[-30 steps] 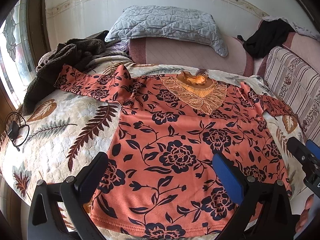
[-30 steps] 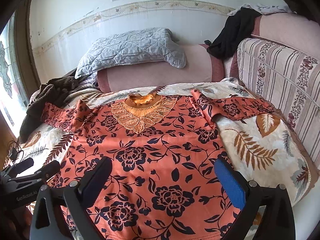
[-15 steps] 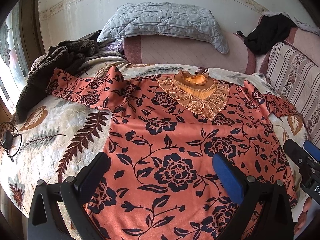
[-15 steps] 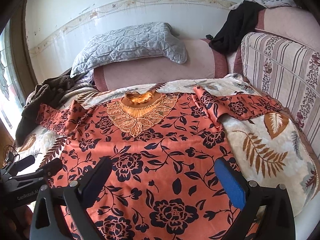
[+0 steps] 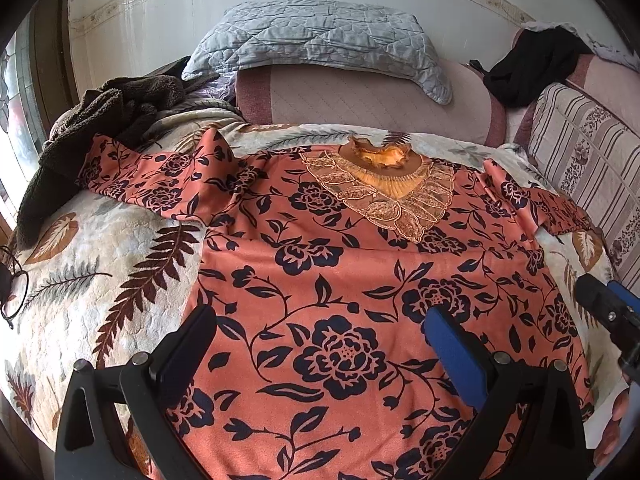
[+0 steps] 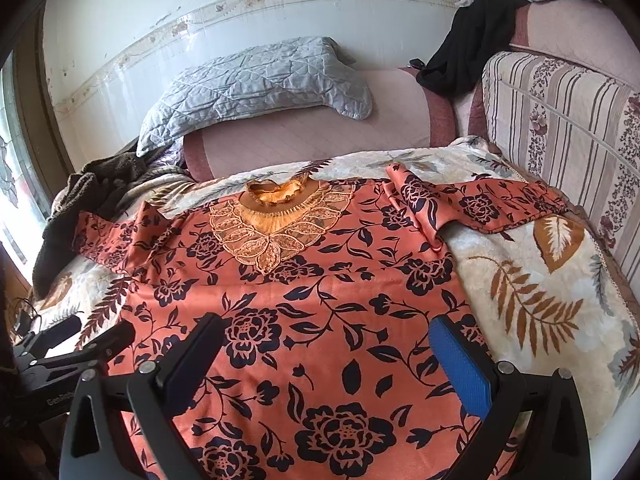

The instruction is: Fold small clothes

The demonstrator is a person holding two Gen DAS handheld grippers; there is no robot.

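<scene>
Both grippers have crept forward over the garment since a second ago, so the collar now sits lower and larger in each view, while the blouse itself lies unmoved.

Left wrist view: the left gripper (image 5: 320, 340) hovers with its jaws spread wide and nothing between them, above the lower middle of the orange floral blouse (image 5: 340, 280). The blouse lies face up across the leaf-print blanket (image 5: 100, 280), its lace collar (image 5: 380, 192) in the upper centre of the frame and its left sleeve (image 5: 160, 176) rumpled toward the brown fleece (image 5: 100, 120) at upper left. The right gripper's tips show at the right edge.

Right wrist view: the right gripper (image 6: 324, 344) is likewise released and empty over the blouse's lower half. The right sleeve (image 6: 480, 208) stretches toward the striped cushion (image 6: 560, 120) in the upper right, with a fold standing up at the shoulder.

Folding has not begun, I judge. To do it well, each gripper should pinch a sleeve near the cuff, catching only the blouse fabric and not the plush blanket beneath, then carry it flat across the chest so the shoulder creases smooth out.
</scene>
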